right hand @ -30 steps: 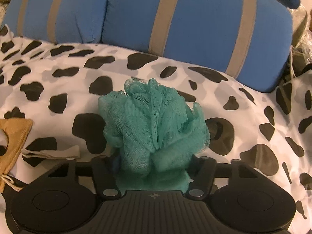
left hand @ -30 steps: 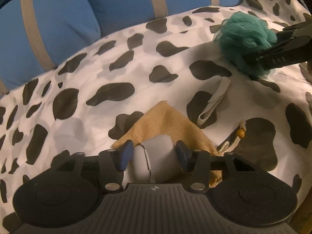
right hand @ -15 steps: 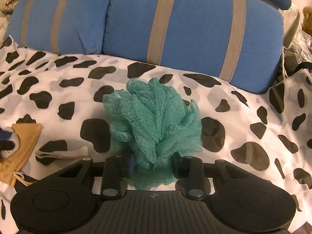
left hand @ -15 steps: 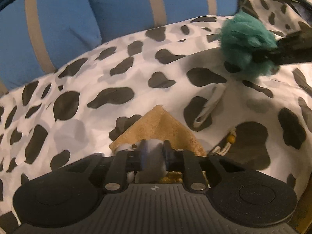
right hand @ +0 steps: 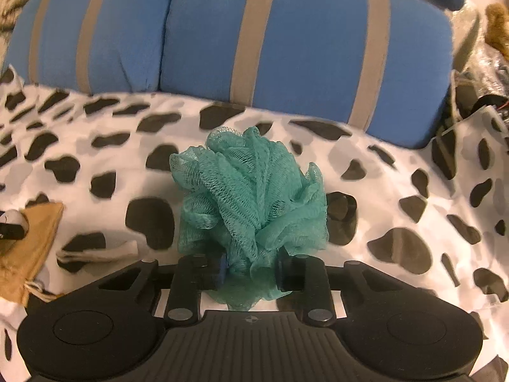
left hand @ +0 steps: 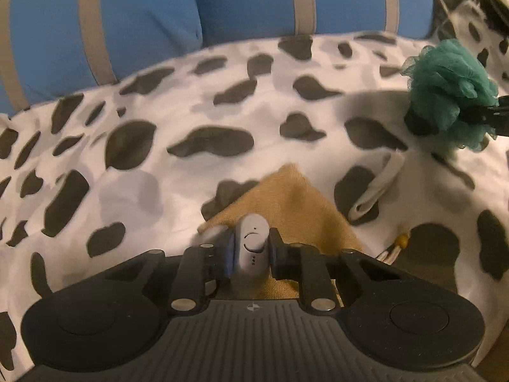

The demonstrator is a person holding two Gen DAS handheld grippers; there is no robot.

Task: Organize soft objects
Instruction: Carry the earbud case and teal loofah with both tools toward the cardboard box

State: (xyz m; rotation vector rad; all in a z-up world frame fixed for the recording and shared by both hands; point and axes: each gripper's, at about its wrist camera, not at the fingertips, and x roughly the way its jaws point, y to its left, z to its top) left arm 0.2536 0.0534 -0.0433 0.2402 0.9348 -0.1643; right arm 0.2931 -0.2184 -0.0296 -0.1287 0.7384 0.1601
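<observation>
My left gripper (left hand: 249,248) is shut on a small grey case (left hand: 251,242) with a button on its face, held just above a tan burlap pouch (left hand: 286,197) on the cow-print blanket (left hand: 159,121). My right gripper (right hand: 251,270) is shut on a teal mesh bath pouf (right hand: 251,194), lifted over the blanket (right hand: 397,191). The pouf also shows at the far right of the left wrist view (left hand: 448,95). The pouch shows at the left edge of the right wrist view (right hand: 31,242).
Blue cushions with tan stripes (right hand: 286,47) stand along the back of the blanket. A white fabric loop (left hand: 372,191) lies right of the pouch, with a beaded drawstring (left hand: 400,242) beside it. Clutter sits at the far right (right hand: 483,63).
My left gripper closed on the grey case and lifted it off the pouch. My right gripper tightened on the pouf and carried it up and to the right.
</observation>
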